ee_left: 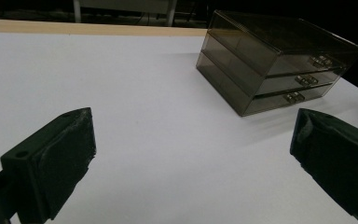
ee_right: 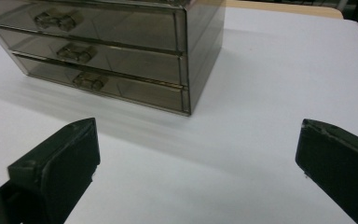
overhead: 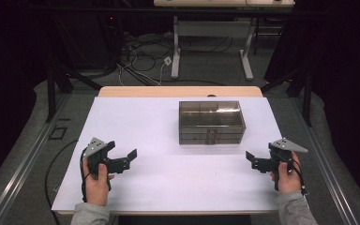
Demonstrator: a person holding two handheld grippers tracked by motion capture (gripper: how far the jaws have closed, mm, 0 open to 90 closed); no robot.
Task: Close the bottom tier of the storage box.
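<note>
Both grippers, left [overhead: 122, 161] and right [overhead: 258, 161], were wide open, empty; drawer box [overhead: 211, 122] lay ahead between them, handles [ee_right: 88, 80] nearer the right.

A big white table top [overhead: 168, 178] fills the middle of the high view. A thin strip of light wood [overhead: 178, 91] runs along its far edge. One thing sits on the white top: a small see-through brown box with three drawers [overhead: 211, 123]. It stands flat, toward the far side. All three drawers are shut.
</note>
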